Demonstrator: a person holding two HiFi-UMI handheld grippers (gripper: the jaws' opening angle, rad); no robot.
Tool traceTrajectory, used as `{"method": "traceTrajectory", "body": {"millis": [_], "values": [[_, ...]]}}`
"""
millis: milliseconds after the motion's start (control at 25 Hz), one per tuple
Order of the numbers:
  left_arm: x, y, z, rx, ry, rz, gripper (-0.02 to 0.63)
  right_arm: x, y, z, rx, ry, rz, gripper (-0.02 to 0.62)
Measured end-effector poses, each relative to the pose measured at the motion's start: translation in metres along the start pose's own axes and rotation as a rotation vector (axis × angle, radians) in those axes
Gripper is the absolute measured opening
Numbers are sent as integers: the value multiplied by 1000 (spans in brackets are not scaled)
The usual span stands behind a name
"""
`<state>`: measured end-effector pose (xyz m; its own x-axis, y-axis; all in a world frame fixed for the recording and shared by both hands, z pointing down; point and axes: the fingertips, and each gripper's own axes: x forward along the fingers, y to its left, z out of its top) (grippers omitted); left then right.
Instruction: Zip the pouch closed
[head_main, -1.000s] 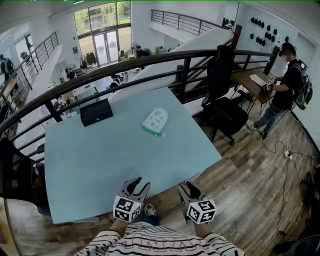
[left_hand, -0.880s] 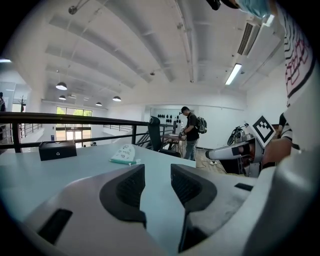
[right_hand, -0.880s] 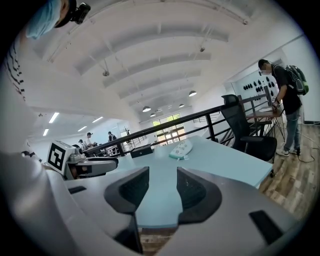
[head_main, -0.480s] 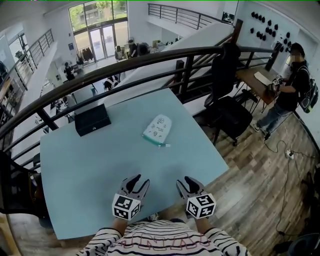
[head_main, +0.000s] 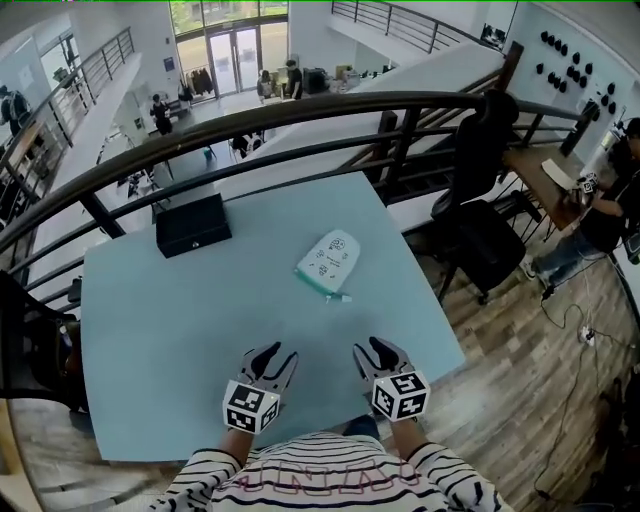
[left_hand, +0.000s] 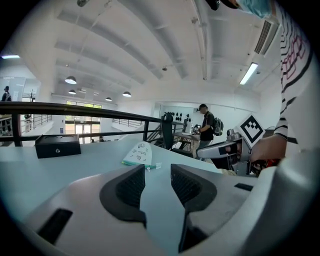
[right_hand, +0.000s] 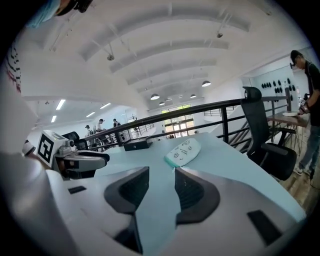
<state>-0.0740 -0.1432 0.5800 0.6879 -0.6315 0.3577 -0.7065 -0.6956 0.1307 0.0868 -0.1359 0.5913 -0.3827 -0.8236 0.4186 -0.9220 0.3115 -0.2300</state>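
A white pouch (head_main: 330, 262) with a teal zipper edge lies flat on the pale blue table (head_main: 150, 300), right of its middle, its small white pull tab (head_main: 341, 297) at the near end. The pouch also shows ahead in the left gripper view (left_hand: 137, 154) and the right gripper view (right_hand: 183, 151). My left gripper (head_main: 268, 357) hovers over the table's near edge, well short of the pouch, jaws apart and empty (left_hand: 157, 168). Beside it, my right gripper (head_main: 378, 351) is open too, with only table seen between its pads (right_hand: 161, 171).
A black box (head_main: 192, 223) sits at the table's far left. A dark railing (head_main: 300, 115) runs behind the table. An office chair (head_main: 480, 220) stands off the right corner, and a person (head_main: 610, 210) stands by a desk further right.
Both grippers have moved forward from off the near edge to over the table, closer to the pouch. Their jaws stand as before.
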Motion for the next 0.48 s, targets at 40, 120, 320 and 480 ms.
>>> {"method": "traceTrajectory", "body": {"millis": [40, 120, 320, 480], "values": [[4, 1, 0, -9, 1, 22, 140, 6, -5, 1, -12, 12, 19, 169], [10, 4, 0, -26, -1, 64, 140, 18, -12, 2, -40, 38, 57, 169], [18, 7, 7, -65, -11, 164, 140, 46, -27, 7, -115, 102, 144, 169], [19, 5, 9, -103, -10, 238, 140, 67, -37, 11, -178, 142, 205, 169]]}}
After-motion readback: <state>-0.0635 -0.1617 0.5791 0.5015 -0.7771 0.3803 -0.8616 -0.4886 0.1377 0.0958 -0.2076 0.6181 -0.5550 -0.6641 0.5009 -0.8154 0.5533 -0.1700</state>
